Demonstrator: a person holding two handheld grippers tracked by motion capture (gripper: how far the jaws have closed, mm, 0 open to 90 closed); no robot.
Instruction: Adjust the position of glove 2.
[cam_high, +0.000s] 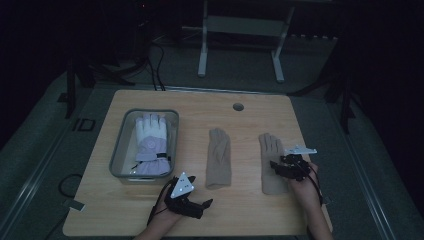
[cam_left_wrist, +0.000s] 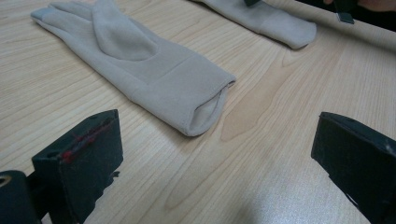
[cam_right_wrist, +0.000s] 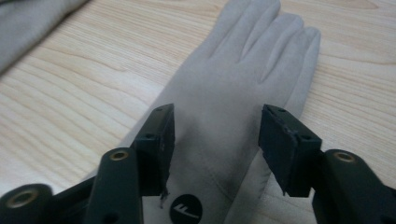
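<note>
The right gripper (cam_high: 276, 165) sits low right of centre in the high view, over the wrist end of the right glove (cam_high: 271, 162), and in its own view its gripper (cam_right_wrist: 215, 140) has the jaws standing apart at a middling width on either side of that glove (cam_right_wrist: 243, 93), above the cloth and not pinching it. A round black logo (cam_right_wrist: 186, 210) on the glove shows at the bottom of that frame, just between the jaws, and the glove's fingers stretch away toward the top. The left gripper (cam_high: 206, 202) rests near the bottom edge of the high view, left of centre, its jaws wide apart with nothing between them; in its own view the gripper (cam_left_wrist: 215, 149) looks across bare wood at the open cuff of the middle glove (cam_left_wrist: 154, 70), which lies flat in the upper left of the frame, near the jaws but apart from them. That same glove (cam_high: 219, 157) lies at the middle of the table (cam_high: 250, 215) in the high view, palm flat, fingers pointing to the far edge, well apart from the right glove. Farther left stands a clear bin (cam_high: 118, 150), and inside it lies a white glove (cam_high: 151, 142) with a dark strap. A small round hole (cam_high: 238, 106) marks the table near its far edge.
</note>
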